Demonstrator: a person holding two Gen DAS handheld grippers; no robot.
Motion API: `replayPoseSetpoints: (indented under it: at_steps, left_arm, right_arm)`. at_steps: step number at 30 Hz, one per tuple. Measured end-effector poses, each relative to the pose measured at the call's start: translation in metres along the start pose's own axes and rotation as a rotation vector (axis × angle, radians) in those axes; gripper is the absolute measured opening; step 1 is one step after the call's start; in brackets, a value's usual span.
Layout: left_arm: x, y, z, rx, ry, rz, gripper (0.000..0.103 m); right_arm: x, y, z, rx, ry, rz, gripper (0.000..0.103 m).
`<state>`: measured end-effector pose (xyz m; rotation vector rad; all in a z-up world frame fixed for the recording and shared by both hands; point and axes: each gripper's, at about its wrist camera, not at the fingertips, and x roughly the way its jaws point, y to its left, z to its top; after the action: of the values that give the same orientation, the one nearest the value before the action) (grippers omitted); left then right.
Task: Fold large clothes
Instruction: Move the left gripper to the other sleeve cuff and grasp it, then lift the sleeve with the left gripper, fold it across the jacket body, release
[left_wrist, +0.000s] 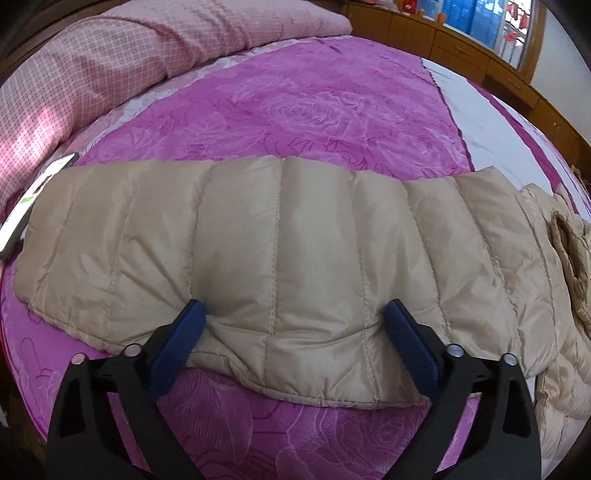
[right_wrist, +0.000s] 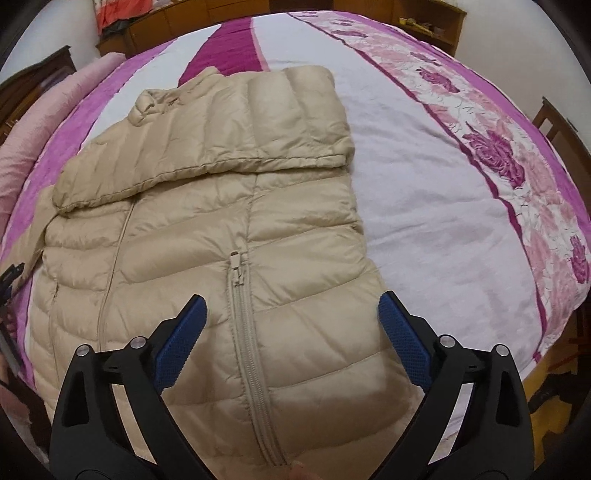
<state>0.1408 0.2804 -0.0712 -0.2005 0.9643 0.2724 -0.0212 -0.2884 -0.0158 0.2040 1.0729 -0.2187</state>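
The beige quilted jacket (right_wrist: 207, 236) lies flat on the bed (right_wrist: 424, 206), zip side up. One sleeve (right_wrist: 258, 122) is already folded across the chest, at 12 o'clock from the right tongs. In the left wrist view, another quilted sleeve (left_wrist: 258, 236) lies stretched from 9 to 3 o'clock.

Left tongs (left_wrist: 295, 314): released, jaws wide. The pads press down on the sleeve's near edge, with a ridge of fabric puffed up between them; nothing is clamped.

Right tongs (right_wrist: 291, 306): released, jaws wide, straddling the zipper (right_wrist: 243, 325) near the hem; whether the pads touch the fabric cannot be told.

Hazards, as judged:
- The shell looks slick and air-filled. A shallow pinch may catch only the top layer, so the sleeve would slip free mid-fold.
- The folded sleeve may spring back open if the body is dragged.
- Closing on the zipper teeth could give an uneven, slipping grip.
- A phone-like object (left_wrist: 33, 199) at 9 o'clock lies against the sleeve end; a sweep of the sleeve could push it along the bed.
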Motion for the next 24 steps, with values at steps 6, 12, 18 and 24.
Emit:
replayPoseSetpoints:
  at_steps: [6,12,18,24]
  left_arm:
    - [-0.016,-0.003,0.001,-0.027,-0.061,-0.046,0.030]
    - [-0.048,-0.015,0.006,-0.002,-0.146,-0.098,0.013]
    - [-0.104,-0.032,0.019,0.041,-0.236,-0.158,0.013]
    - [-0.154,-0.063,0.033,0.089,-0.306,-0.241,0.013]
  right_arm:
    - [-0.003,-0.004,-0.001,0.013,-0.010,0.002,0.095]
    - [-0.006,-0.003,-0.001,0.015,-0.018,0.017,0.095]
    - [-0.012,-0.002,-0.002,0.011,-0.034,0.045,0.095]
    - [-0.017,-0.007,-0.006,0.024,-0.047,0.069,0.095]
